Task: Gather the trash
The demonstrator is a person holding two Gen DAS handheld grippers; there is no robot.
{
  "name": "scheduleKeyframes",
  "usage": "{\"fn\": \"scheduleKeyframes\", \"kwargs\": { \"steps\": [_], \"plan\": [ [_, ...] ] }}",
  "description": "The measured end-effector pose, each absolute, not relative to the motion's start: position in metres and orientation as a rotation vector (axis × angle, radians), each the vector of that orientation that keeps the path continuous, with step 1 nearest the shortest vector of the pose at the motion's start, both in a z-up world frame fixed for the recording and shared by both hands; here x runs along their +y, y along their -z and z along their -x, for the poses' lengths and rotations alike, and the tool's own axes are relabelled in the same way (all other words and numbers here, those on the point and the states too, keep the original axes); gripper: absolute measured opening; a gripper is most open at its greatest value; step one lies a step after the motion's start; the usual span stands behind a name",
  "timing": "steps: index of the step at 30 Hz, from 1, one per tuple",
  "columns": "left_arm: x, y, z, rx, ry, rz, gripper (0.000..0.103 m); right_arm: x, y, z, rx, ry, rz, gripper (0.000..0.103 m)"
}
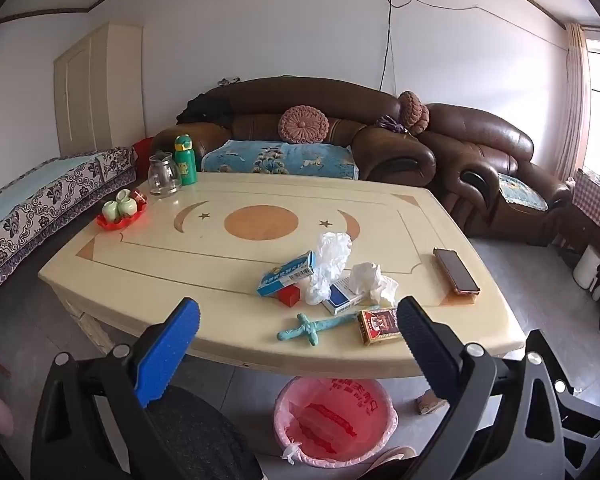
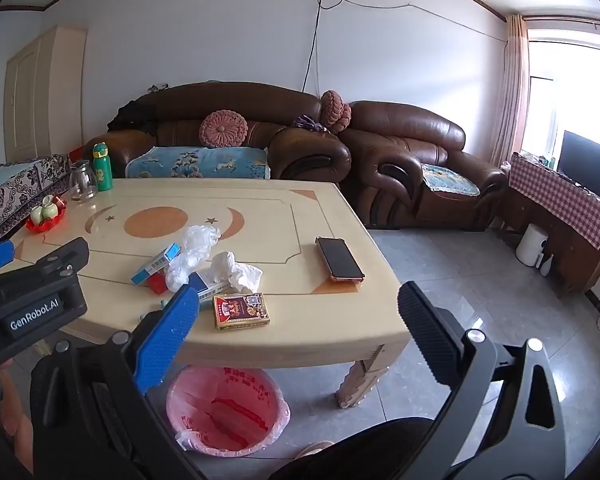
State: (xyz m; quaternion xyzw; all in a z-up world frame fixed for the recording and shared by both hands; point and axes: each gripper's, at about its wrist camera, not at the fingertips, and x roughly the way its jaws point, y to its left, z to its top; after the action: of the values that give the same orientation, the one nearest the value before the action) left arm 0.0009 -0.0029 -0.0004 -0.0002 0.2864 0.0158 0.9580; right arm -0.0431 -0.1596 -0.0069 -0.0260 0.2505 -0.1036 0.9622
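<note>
Both grippers, left (image 1: 298, 328) and right (image 2: 298, 322), hang released over trash (image 1: 370, 282) at the table's (image 1: 140, 276) near edge, bin (image 1: 336, 420) waiting below.

The left gripper (image 1: 300, 344) hangs with jaws wide apart and nothing between them, above the near edge of the cream wooden table (image 1: 180, 248). At its 12 o'clock lies a litter cluster: a crumpled white plastic bag (image 1: 328, 264), a blue-and-white carton (image 1: 286, 274), a small red box (image 1: 290, 295), a crumpled white tissue (image 1: 370, 280) and a blue cigarette pack (image 1: 342, 300). Nearer lie a teal toy sword (image 1: 320, 326) and a red card box (image 1: 378, 326). At 6 o'clock, on the floor, stands a pink-lined bin (image 1: 336, 420).
</note>
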Motion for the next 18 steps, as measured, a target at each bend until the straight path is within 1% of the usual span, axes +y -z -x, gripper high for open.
{"fn": "scheduleKeyframes", "kwargs": {
  "steps": [13, 15, 18],
  "plan": [
    [-0.012, -0.011, -0.017, 0.564, -0.045, -0.007, 0.097, -0.159, 0.007, 0.043, 0.504, 0.211, 0.057, 0.097],
    [-0.001, -0.008, 0.001, 0.545, -0.039, 0.009, 0.097, -0.159, 0.007, 0.043, 0.503, 0.210, 0.056, 0.097],
    [-0.001, -0.008, 0.000, 0.543, -0.044, 0.005, 0.097, -0.159, 0.007, 0.043, 0.503, 0.209, 0.056, 0.097]
  ]
}}
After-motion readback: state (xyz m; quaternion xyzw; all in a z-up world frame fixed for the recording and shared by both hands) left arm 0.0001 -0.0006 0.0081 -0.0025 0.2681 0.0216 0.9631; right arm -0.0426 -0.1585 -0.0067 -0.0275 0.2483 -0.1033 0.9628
